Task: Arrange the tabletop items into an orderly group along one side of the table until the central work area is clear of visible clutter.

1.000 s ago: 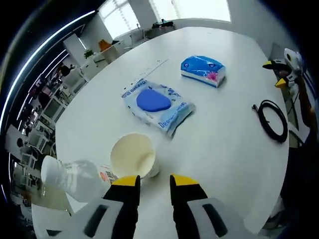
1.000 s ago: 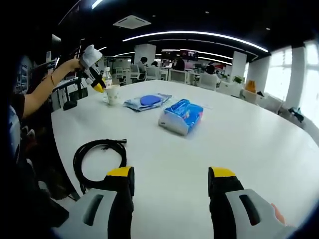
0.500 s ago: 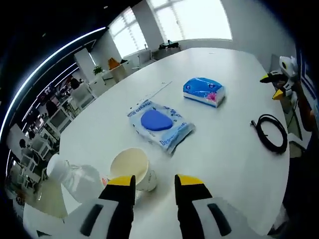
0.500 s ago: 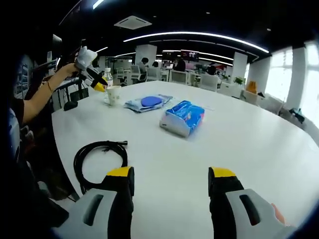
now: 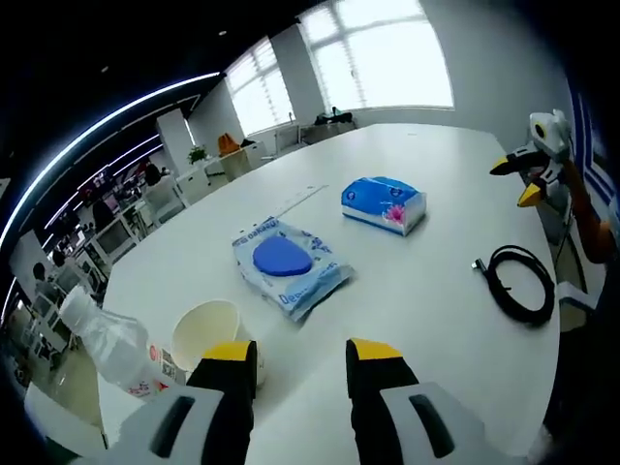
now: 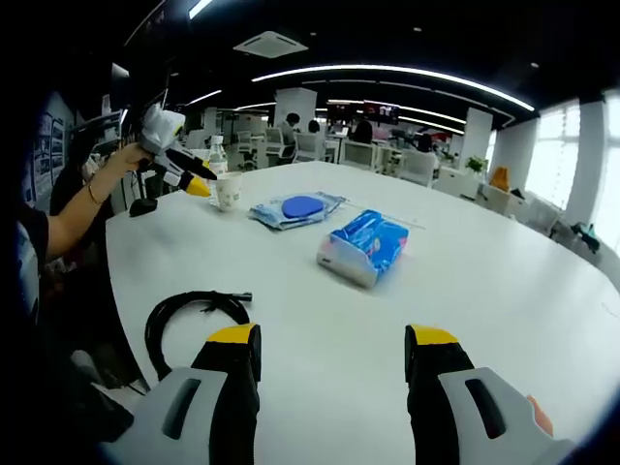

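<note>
In the left gripper view my left gripper point(image 5: 300, 355) is open and holds nothing. Just left of its left jaw stands a cream paper cup point(image 5: 205, 330), and a clear water bottle point(image 5: 108, 338) lies tilted beside it. Farther out lie a wipes pack with a blue lid point(image 5: 284, 263), a blue tissue pack point(image 5: 383, 204) and a coiled black cable point(image 5: 513, 282). My right gripper point(image 6: 331, 341) is open above the bare table, with the cable point(image 6: 192, 314) to its left. The tissue pack point(image 6: 363, 248), wipes pack point(image 6: 298, 208) and cup point(image 6: 228, 191) lie beyond.
The round white table point(image 5: 455, 194) runs to an edge close behind the cable. The person's arm point(image 6: 73, 199) holds the left gripper point(image 6: 172, 158) over the cup at the far left. Desks and chairs point(image 6: 387, 155) fill the office behind.
The left gripper has drawn back and up from the cup, which now sits left of its jaws. The right gripper has barely moved.
</note>
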A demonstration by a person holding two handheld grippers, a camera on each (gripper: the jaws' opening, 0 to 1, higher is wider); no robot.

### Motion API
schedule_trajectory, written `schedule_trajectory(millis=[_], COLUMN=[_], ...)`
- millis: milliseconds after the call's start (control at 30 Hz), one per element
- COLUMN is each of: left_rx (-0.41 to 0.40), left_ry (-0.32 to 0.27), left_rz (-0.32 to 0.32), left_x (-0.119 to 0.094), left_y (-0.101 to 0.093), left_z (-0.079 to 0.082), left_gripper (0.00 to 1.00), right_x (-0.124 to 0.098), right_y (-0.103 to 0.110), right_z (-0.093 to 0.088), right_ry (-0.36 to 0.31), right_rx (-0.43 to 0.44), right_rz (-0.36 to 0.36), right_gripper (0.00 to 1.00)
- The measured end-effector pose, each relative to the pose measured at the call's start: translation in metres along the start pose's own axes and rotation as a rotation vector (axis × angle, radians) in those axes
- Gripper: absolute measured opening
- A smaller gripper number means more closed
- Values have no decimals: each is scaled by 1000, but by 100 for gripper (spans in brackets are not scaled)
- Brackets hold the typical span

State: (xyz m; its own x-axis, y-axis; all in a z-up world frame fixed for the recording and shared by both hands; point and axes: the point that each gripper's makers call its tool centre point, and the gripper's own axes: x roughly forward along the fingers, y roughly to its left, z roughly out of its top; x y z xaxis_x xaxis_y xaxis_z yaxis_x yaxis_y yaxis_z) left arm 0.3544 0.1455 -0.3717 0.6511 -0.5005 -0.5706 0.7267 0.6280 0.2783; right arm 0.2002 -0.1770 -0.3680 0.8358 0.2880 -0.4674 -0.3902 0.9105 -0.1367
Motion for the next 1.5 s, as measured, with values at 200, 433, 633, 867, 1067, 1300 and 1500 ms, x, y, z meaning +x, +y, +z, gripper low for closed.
schedule_trajectory(millis=[200, 433, 633, 867, 1067, 1300, 1500], left_rx=[-3, 2, 3, 0, -10, -9, -21], left_ry=[4, 9, 9, 3, 5, 2, -14], left_rz=[-11, -7, -3, 4, 6, -1, -1], left_x=[7, 11, 11, 13, 19, 21, 22], left_y=[-6, -7, -9, -11, -13, -17, -17], left_z=[-4, -6, -6, -6, -8, -6, -3], left_gripper=[36, 36, 36, 35, 34, 34, 34], right_x=[8, 13, 16, 24, 34, 49, 59], right_y=[3, 1, -2, 0, -2, -2, 1], right_z=[9, 12, 17, 28, 39, 47, 49], right_ry=[-1, 3, 3, -3, 0, 15, 28], right_rx=[-30, -36, -39, -47, -50, -64, -70], right_rz=[17, 20, 19, 33, 40, 56, 71], right_gripper=[57, 57, 57, 57, 56, 56, 56])
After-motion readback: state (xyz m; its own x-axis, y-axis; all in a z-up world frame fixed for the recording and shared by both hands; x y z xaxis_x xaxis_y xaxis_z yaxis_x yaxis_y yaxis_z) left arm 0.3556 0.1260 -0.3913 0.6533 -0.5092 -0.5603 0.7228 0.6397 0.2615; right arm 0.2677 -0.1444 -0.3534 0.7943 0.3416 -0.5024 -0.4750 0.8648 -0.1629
